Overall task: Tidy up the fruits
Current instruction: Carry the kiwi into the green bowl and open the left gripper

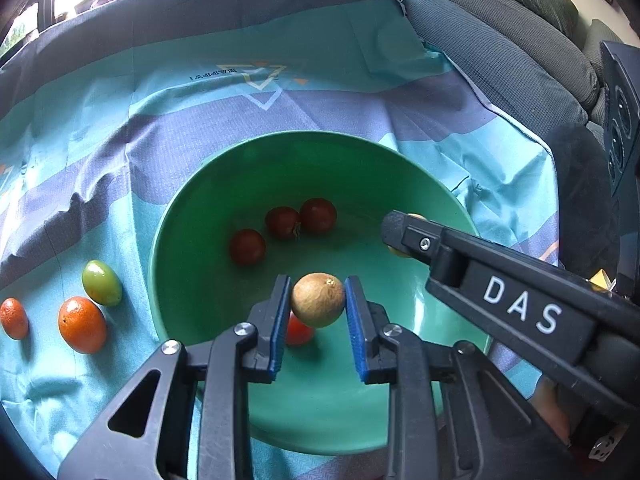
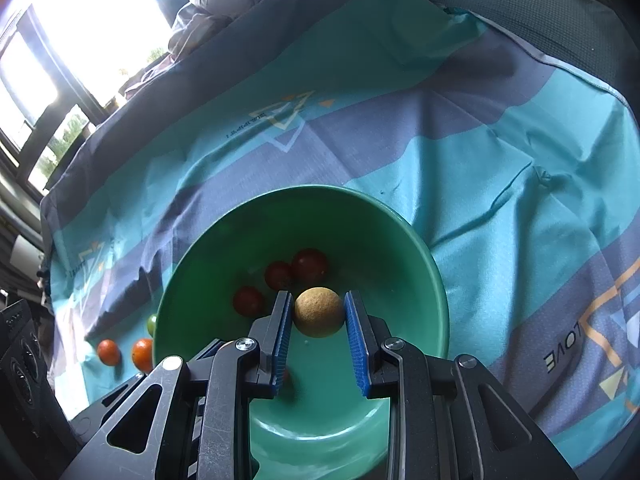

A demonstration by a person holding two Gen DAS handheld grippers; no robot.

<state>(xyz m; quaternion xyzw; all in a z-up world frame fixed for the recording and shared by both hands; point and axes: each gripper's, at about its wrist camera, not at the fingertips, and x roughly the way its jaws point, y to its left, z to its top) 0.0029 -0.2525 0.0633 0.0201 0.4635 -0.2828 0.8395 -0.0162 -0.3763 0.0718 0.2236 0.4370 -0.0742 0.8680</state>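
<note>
A teal and grey-blue striped cloth (image 1: 168, 128), printed with triangle motifs, is spread over the surface. A grey upholstered sofa (image 1: 500, 40) is noted at 1 o'clock. Bright windows (image 2: 80, 20) are seen at 11 o'clock, with crumpled fabric (image 2: 216, 12) lying below them. A black speaker (image 1: 620, 120) stands at 3 o'clock.

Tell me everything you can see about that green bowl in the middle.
The green bowl is round, deep and smooth, plastic-looking, standing upright on a blue patterned cloth. Inside lie three dark red fruits near the far side and a brighter red one nearer the camera. Both grippers hang over it, each clamped on a small round tan fruit. A green fruit and two orange fruits lie on the cloth beside it, not touching it.
</note>
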